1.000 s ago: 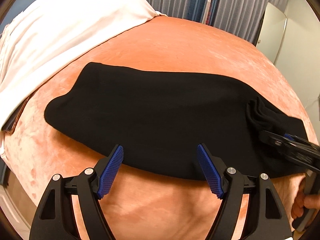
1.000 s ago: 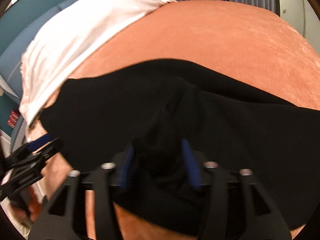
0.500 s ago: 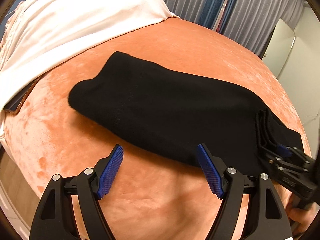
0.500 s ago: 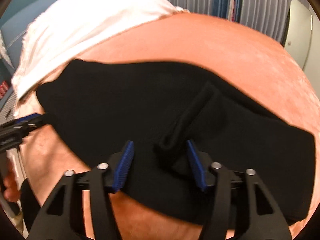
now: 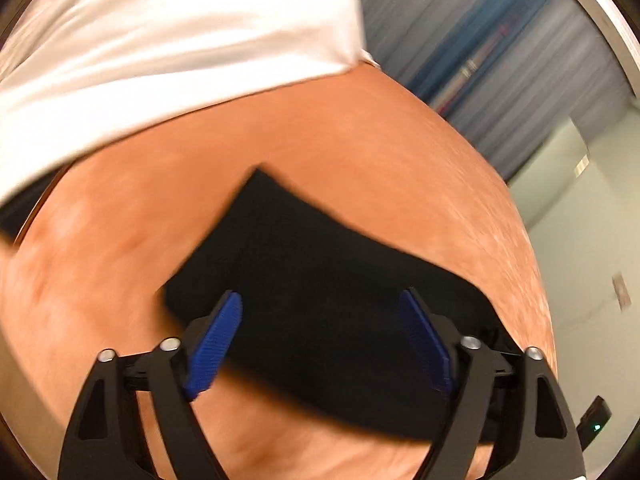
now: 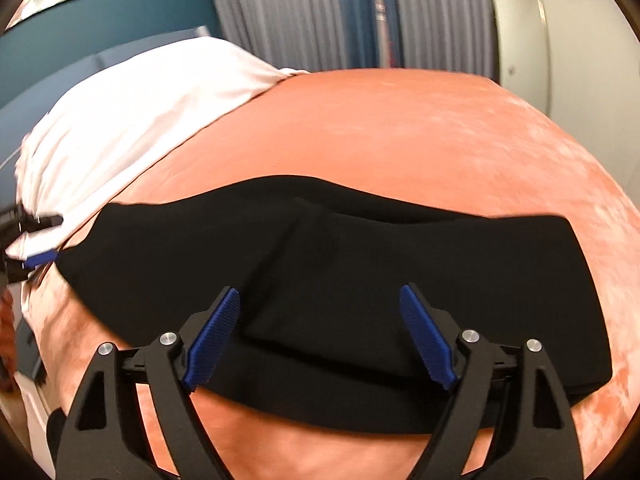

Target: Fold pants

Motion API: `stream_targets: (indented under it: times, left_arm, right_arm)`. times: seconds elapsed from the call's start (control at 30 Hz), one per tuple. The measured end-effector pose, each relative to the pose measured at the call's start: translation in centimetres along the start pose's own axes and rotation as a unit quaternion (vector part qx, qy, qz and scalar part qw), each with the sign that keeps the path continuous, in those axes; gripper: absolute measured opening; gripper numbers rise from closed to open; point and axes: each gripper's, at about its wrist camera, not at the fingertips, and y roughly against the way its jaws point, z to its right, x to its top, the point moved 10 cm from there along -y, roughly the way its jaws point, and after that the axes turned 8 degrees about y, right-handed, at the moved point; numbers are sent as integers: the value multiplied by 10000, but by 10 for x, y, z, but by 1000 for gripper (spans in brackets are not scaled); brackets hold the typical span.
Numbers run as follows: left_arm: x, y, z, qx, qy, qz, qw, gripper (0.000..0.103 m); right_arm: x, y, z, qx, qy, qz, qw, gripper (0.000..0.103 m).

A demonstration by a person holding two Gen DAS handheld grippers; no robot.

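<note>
Black pants (image 6: 340, 264) lie folded lengthwise across the orange bed cover (image 6: 400, 140), with a folded-over layer on top near the middle. My right gripper (image 6: 319, 292) hangs just above that layer. Its jaws are opening wide and the blue pads press on nothing. In the blurred left wrist view the pants (image 5: 320, 280) run under my left gripper (image 5: 320, 298), near their left end. Those jaws are opening too, and the cloth lies below them, not pinched. The left gripper (image 6: 36, 240) also shows at the far left edge of the right wrist view.
A white sheet (image 5: 160, 60) is heaped at the back left of the bed (image 6: 140, 120). Grey and blue curtains (image 6: 300, 12) hang behind, and a white door (image 6: 520, 32) stands at the right. The bed edge runs close below both grippers.
The right gripper let go of the bunched fold it pinched, and that fold now lies flat. The left gripper swung in over the pants' left end and rolled.
</note>
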Motion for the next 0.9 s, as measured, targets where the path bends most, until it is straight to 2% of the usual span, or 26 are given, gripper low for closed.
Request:
stream_targets:
  times: [0.03,0.1,0.17,0.2,0.23,0.3,0.37,0.47,0.5,0.6,0.63,0.67,0.73,0.83,0.9]
  left_arm:
    - [4,-13,19,-26,-250,-107,9996,81]
    - [5,-40,45,-65,-794,-344,9962,81]
    - [4,-76,47,568,-1256,-401,9896,81]
    - [6,-90,39,871,-1292,-395,9870,81]
    - [6,-106,28,985,-1207,-541,9863,81]
    - [4,-126,13,932,-892,-856,9879,80]
    - [8,-123,11,726,-810,-719,9915,81]
    - [1,-120,14,792,-1202,-617,9877,82]
    - [-2,-119,13,832,-1346,-568,9858,82]
    - [-14,-102,16,1014,-1828,-206,9777,81]
    - [-19,-93,17,1006,-1881,-74,9769,81]
    - [-23,-84,25,862,-1869,11,9786,81]
    - [-35,-71,47,235,-1720,16,9848,81]
    - [-51,-60,86,-581,-1456,-10,9876,81]
    - [-48,-61,112,-871,-1306,-22,9876,81]
  right_arm:
    - [0,1,2,49,-74,16,10000,79]
    - [7,-4,-1,297,-229,-52,9993,65]
    - [18,-9,-9,471,-206,-161,9985,59]
    - [29,-15,-17,579,-59,-247,9980,58]
    - [37,-23,-26,671,104,-412,9968,58]
    - [50,-45,-47,825,375,-731,9932,57]
    - [77,-73,-61,797,678,-879,9906,57]
    - [117,-117,-56,929,694,-1115,9870,60]
    - [123,-130,-52,1073,604,-1270,9842,64]
    - [130,-157,-28,1122,456,-1732,9774,65]
    - [125,-161,-26,1392,477,-1924,9702,65]
    - [118,-161,-28,1672,507,-2066,9627,65]
    - [102,-153,-35,2125,637,-2257,9486,65]
    - [90,-135,-51,2610,1048,-2208,9339,66]
    - [81,-127,-60,2765,1467,-2189,9242,66]
